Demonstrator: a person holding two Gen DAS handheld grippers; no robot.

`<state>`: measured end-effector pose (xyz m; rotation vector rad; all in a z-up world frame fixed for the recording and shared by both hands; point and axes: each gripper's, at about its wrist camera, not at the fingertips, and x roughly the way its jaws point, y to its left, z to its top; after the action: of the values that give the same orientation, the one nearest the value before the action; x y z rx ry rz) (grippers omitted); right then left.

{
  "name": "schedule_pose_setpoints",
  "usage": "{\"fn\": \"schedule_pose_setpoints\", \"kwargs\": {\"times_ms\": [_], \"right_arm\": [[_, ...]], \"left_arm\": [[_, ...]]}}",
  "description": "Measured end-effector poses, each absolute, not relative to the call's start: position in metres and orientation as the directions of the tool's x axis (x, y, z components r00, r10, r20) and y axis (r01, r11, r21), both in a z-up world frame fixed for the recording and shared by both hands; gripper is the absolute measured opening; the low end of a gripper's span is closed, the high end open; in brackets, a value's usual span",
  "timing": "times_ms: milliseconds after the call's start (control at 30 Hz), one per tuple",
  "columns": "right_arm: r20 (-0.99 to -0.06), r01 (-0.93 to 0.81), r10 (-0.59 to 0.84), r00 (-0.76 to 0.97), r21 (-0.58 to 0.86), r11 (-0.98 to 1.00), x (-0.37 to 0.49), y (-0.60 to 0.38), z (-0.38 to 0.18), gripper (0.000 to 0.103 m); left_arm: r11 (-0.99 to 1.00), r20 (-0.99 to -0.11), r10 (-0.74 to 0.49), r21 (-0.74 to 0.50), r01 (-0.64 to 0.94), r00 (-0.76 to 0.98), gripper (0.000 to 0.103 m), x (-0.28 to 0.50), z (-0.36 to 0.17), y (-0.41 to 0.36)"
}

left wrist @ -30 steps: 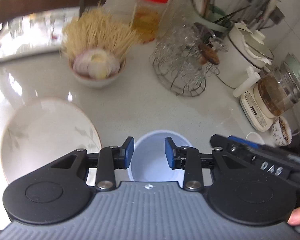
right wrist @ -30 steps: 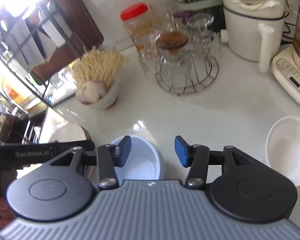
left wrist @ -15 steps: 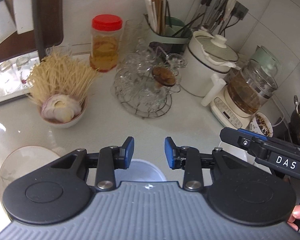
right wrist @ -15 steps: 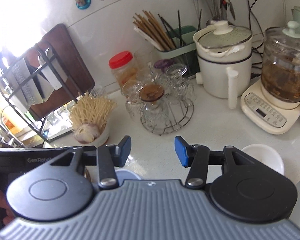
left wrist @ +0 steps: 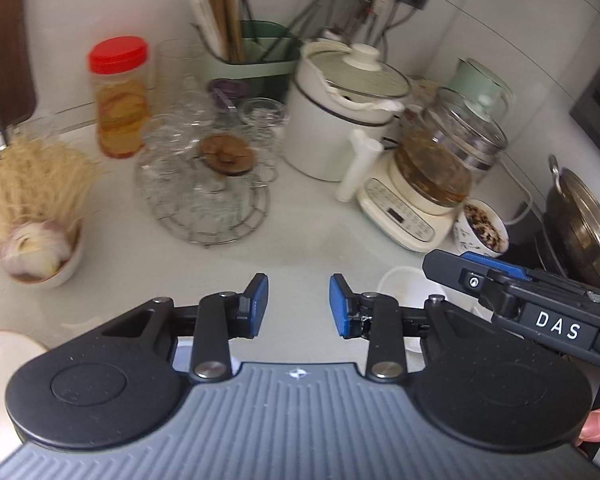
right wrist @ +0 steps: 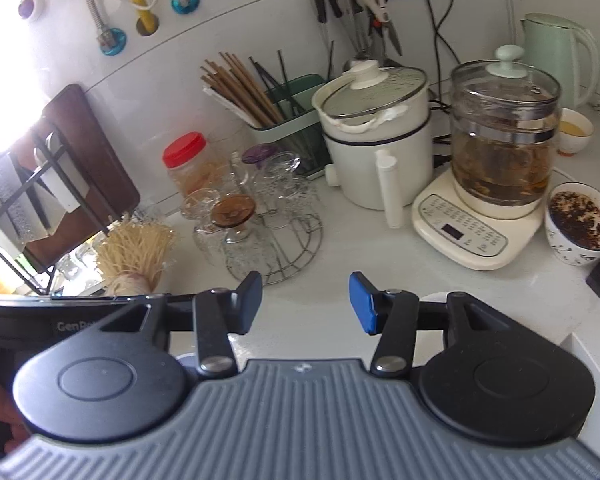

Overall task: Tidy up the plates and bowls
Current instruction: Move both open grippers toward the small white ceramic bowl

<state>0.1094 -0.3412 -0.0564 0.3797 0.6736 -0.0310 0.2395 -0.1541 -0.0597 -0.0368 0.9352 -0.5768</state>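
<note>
My left gripper (left wrist: 298, 306) hangs open over the white counter with nothing between its blue pads. A small white bowl (left wrist: 402, 282) sits just right of it, half hidden by the right finger and by my right gripper (left wrist: 520, 300), which reaches in from the right edge. The rim of a patterned plate (left wrist: 4, 354) shows at lower left. A pale blue bowl (left wrist: 180, 354) is almost wholly hidden under the left gripper. In the right wrist view my right gripper (right wrist: 306, 304) is open and empty above the bare counter, and the left gripper's body (right wrist: 60, 322) lies at the left.
A bowl of dry noodles and onion (left wrist: 40, 256) stands at left. Behind are a wire rack of glasses (left wrist: 204, 196), a red-lidded jar (left wrist: 120, 96), a white cooker (left wrist: 340, 120), a glass kettle on its base (left wrist: 432, 176), a cup of dark grains (left wrist: 484, 228) and a wok (left wrist: 580, 220).
Both grippers have risen and tipped upward. The blue bowl and the plate slid down under the gripper bodies, and the appliances and wall came into view. Neither pair of jaws has changed its gap.
</note>
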Motion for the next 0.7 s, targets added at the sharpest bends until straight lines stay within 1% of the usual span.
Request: {"fn": "schedule_pose_setpoints", "kwargs": {"times_ms": [200, 433, 700], "right_arm": [[-0.616, 0.232, 0.019, 0.787, 0.325, 0.917, 0.099, -0.363, -0.060, 0.051], [-0.633, 0.299, -0.012, 0.774, 0.348, 0.889, 0.091, -0.385, -0.073, 0.051], [-0.657, 0.315, -0.008, 0.754, 0.351, 0.882, 0.088, -0.409, -0.085, 0.051]], "left_arm": [[0.823, -0.754, -0.505, -0.274, 0.497, 0.419, 0.039, 0.241, -0.063, -0.183], [0.801, -0.769, -0.516, -0.277, 0.531, 0.377, 0.039, 0.241, -0.077, -0.209], [0.782, -0.774, -0.530, -0.289, 0.553, 0.346, 0.039, 0.248, -0.097, -0.238]]}}
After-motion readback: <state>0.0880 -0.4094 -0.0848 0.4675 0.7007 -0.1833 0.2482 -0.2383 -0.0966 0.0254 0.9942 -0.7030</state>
